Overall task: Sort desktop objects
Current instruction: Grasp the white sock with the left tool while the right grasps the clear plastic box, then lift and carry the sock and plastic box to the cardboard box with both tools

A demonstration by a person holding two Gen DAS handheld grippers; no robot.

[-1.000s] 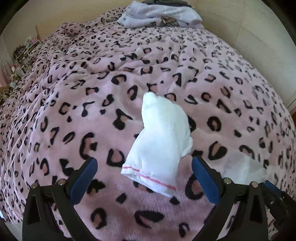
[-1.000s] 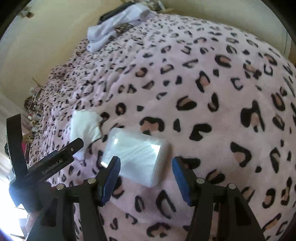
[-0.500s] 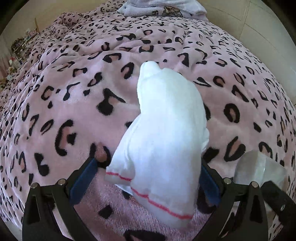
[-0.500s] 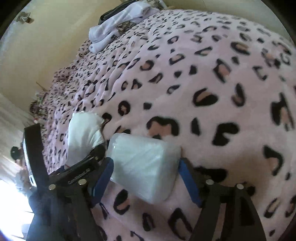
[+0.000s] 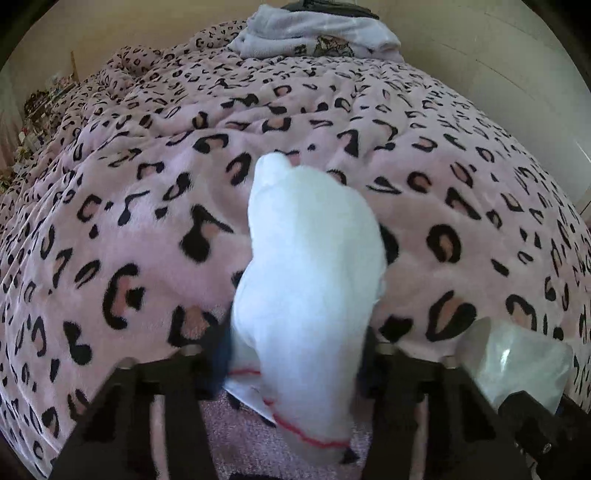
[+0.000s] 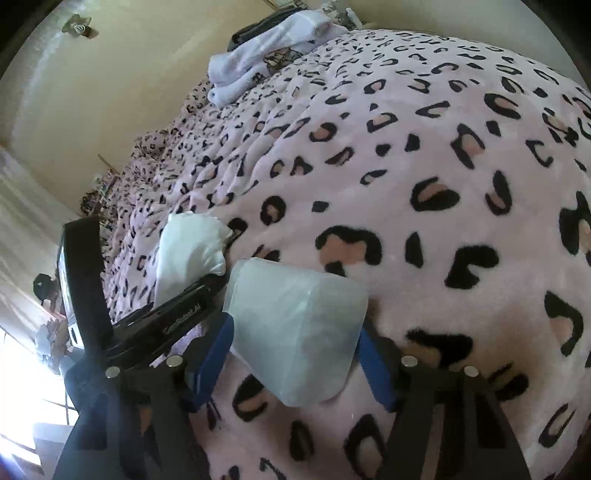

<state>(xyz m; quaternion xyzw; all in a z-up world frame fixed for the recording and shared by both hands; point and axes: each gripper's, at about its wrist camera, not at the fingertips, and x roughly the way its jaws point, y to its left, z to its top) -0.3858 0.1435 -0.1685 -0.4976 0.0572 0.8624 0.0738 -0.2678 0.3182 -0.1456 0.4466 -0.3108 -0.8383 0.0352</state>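
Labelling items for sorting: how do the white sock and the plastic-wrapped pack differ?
The white sock is soft opaque cloth with a red line near its cuff; the plastic-wrapped pack is a glossy, translucent, boxy block. The sock lies long and lumpy; the pack sits squat. Both rest on the leopard-print blanket, each between closing jaws.

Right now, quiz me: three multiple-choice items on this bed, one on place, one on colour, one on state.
1. The folded lavender laundry pile lies:
A. at the bed's far end
B. beside the grippers
C. on the floor

2. The white sock's cuff stripe is:
A. blue
B. red
C. green

3. The clear plastic tissue pack sits:
A. between the right gripper's blue pads
B. under the sock
C. atop the laundry

A: lies by the far wall. B: a red line crosses the cuff. A: pads flank it.
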